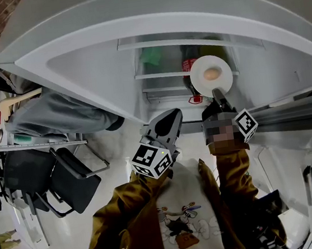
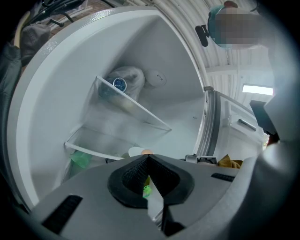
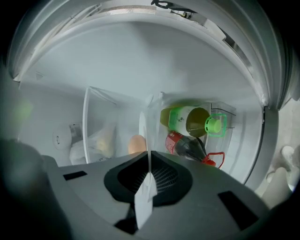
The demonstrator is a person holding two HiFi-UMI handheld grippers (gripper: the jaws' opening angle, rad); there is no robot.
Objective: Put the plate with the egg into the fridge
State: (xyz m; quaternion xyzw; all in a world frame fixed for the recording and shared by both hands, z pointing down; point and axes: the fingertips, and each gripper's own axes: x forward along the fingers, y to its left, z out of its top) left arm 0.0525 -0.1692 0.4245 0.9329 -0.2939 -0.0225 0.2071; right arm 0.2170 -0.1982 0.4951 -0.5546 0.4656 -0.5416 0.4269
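Closest in, two mustard-coloured sleeves [image 1: 127, 209] run up from the bottom of the head view, one gripper at the end of each. The left gripper [image 1: 170, 116] hangs low at the mouth of the open fridge [image 1: 93, 72]. In its own view the jaws are pressed tip to tip with nothing between them.

The right gripper [image 1: 216, 93] is where the action is. Its jaws are pinched tight on the near rim of the white plate [image 1: 198, 77], and the egg [image 1: 212, 73] sits right in the middle of it. The plate is up in the air at the fridge opening, in front of a glass shelf [image 1: 158, 75], touching nothing but the jaws.

From the right gripper view the plate shows edge-on as a thin white line running away from the closed jaws, with the egg just to its left. Past it lie a bottle with a green cap [image 3: 187, 121] and a dark bottle with a red cap [image 3: 186, 146], both on their sides in that view. Further left, a pale bag [image 3: 101, 140] rests deep in the compartment.
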